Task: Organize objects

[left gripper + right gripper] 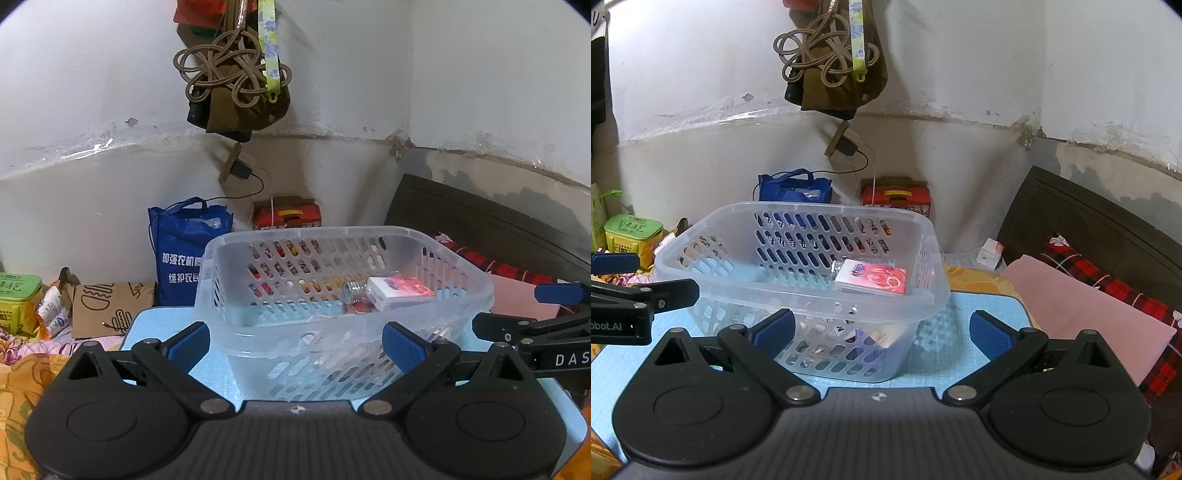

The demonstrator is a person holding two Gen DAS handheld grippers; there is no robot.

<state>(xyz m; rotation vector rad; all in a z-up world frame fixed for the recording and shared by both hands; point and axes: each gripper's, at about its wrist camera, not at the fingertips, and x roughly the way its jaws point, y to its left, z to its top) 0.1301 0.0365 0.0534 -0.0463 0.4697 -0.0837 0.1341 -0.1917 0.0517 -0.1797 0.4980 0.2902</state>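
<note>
A clear plastic basket (236, 280) (701, 236) with slotted walls stands on a light blue mat (159, 321) (979, 314). Inside it lie a red and white packet (400, 291) (873, 280) and a small bottle with a silver cap (351, 291) (837, 266). More small items show through its lower wall. My left gripper (297, 345) is open, its blue pads either side of the basket's near wall, nothing held. My right gripper (882, 330) is open too, in front of the basket's right corner. Each gripper shows at the edge of the other's view.
A blue bag (184, 251) (794, 188) and a red box (288, 218) (897, 197) stand against the wall behind. A green tin (18, 295) (633, 229) and a brown paper bag (107, 310) sit left. A pink cloth (1089, 310), red plaid fabric (1108, 284) and a dark headboard (1108, 229) lie right. Cords (229, 70) hang above.
</note>
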